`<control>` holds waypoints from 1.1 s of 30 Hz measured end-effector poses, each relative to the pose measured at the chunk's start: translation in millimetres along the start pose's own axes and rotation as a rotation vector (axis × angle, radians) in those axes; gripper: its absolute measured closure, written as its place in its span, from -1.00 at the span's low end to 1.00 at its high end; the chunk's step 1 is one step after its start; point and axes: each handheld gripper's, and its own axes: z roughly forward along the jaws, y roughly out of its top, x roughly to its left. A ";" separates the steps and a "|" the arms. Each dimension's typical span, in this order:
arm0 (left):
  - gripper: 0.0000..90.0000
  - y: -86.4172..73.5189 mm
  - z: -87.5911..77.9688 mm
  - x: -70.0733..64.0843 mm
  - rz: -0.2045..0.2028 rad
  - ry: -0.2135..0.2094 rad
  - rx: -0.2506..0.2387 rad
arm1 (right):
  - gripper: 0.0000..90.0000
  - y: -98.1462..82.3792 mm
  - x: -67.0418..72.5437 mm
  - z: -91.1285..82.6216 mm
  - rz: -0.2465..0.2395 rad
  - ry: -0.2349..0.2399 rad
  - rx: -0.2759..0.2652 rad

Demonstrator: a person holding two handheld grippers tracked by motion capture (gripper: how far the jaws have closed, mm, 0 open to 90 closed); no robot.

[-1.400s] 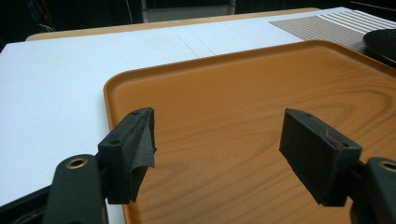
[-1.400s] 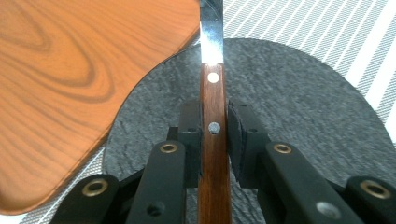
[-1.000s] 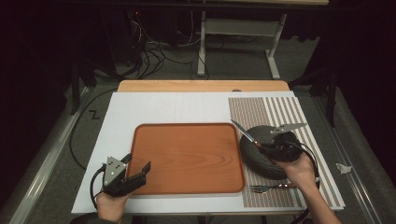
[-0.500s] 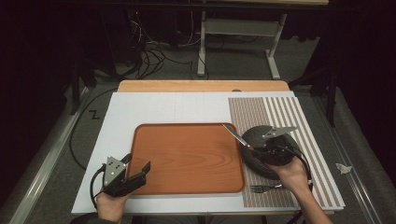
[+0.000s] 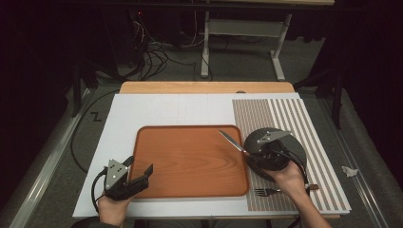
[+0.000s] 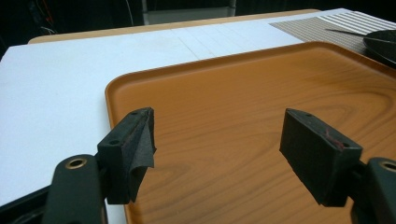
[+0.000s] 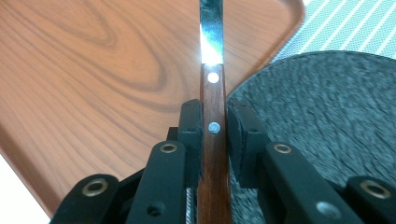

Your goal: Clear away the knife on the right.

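Note:
My right gripper (image 5: 251, 154) is shut on the wooden handle of a table knife (image 7: 214, 140), with both pads pressed against its sides. The steel blade (image 5: 232, 141) points up-left and reaches over the right rim of the wood-grain tray (image 5: 190, 161). This gripper hovers over the left part of a dark round plate (image 5: 295, 151). At the tray's front-left corner my left gripper (image 5: 142, 173) stands open, its jaws (image 6: 219, 135) wide apart over bare tray surface with nothing between them.
A fork (image 5: 266, 192) lies on the striped placemat (image 5: 294, 114) in front of the plate. The tray and mat rest on a white board (image 5: 166, 111) over a wooden table. A crumpled white scrap (image 5: 349, 171) lies on the floor at the right.
My right gripper has carried the knife leftward and slightly nearer, so the blade now crosses the tray's right rim. The left gripper has stayed put.

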 end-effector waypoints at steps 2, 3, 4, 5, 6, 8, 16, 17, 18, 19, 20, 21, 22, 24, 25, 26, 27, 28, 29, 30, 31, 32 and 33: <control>-0.41 0.0 0.0 0.0 -0.001 0.000 0.001 | 0.75 1.0 1.5 1.8 -0.006 0.004 0.002; -0.41 0.0 0.0 0.0 -0.001 -0.001 0.001 | 0.75 2.6 4.4 4.4 -0.010 0.009 0.004; -0.40 0.0 0.0 0.0 -0.001 -0.001 0.001 | 0.75 2.6 4.4 4.4 -0.010 0.009 0.004; -0.40 0.0 0.0 0.0 -0.001 -0.001 0.001 | 0.75 3.2 5.5 5.3 -0.009 0.010 0.006; -0.40 0.0 0.0 0.0 -0.001 -0.001 0.001 | 0.75 4.3 6.8 7.1 -0.017 0.014 0.006; -0.40 0.0 0.0 0.0 -0.001 -0.001 0.001 | 0.75 6.4 9.7 10.1 -0.017 0.020 0.013; -0.41 0.1 -0.4 0.3 -0.004 0.001 -0.001 | 0.75 14.3 18.0 20.9 -0.013 0.034 0.019; -0.41 0.1 -0.4 0.3 -0.004 0.001 -0.001 | 0.75 14.3 18.0 20.9 -0.013 0.034 0.019; -0.41 0.1 -0.3 0.3 -0.003 0.001 -0.001 | 0.75 16.5 20.9 23.9 -0.014 0.034 0.023; -0.41 0.0 -0.3 0.3 -0.003 0.001 0.000 | 0.75 17.4 22.2 25.6 -0.018 0.036 0.026; -0.41 0.0 -0.3 0.3 -0.003 0.001 -0.001 | 0.75 18.2 23.9 27.3 -0.017 0.037 0.032; -0.41 0.1 -0.3 0.3 -0.003 0.001 -0.001 | 0.75 18.8 25.4 29.2 -0.022 0.034 0.038; -0.41 0.1 -0.3 0.3 -0.003 0.001 -0.001 | 0.75 18.8 25.4 29.2 -0.022 0.034 0.038; -0.41 0.0 -0.4 0.4 -0.004 0.000 -0.001 | 0.75 19.7 28.0 33.0 -0.027 0.037 0.049; -0.41 0.0 -0.4 0.3 -0.004 0.000 -0.002 | 0.75 20.2 30.1 36.2 -0.033 0.040 0.059; -0.41 0.0 -0.4 0.3 -0.003 0.000 -0.002 | 0.75 20.3 31.1 37.2 -0.031 0.040 0.062; -0.41 0.0 -0.4 0.2 -0.002 0.000 -0.001 | 0.75 20.5 32.1 38.4 -0.034 0.041 0.065; -0.41 0.0 -0.4 0.2 -0.002 0.000 -0.001 | 0.75 20.5 33.5 39.8 -0.034 0.041 0.066; -0.41 0.1 -0.4 0.2 -0.002 0.000 -0.001 | 0.75 20.5 34.1 40.4 -0.034 0.042 0.068; -0.41 0.1 -0.4 0.2 -0.002 0.000 -0.001 | 0.75 20.5 34.1 40.4 -0.034 0.042 0.068; -0.41 0.1 -0.5 0.1 -0.002 0.000 -0.001 | 0.75 20.3 35.8 42.7 -0.034 0.043 0.077; -0.41 0.1 -0.5 0.1 -0.002 0.000 -0.001 | 0.75 20.3 35.8 42.7 -0.034 0.043 0.077; -0.41 0.1 -0.5 0.1 -0.003 0.000 -0.001 | 0.75 19.7 37.1 44.7 -0.034 0.044 0.081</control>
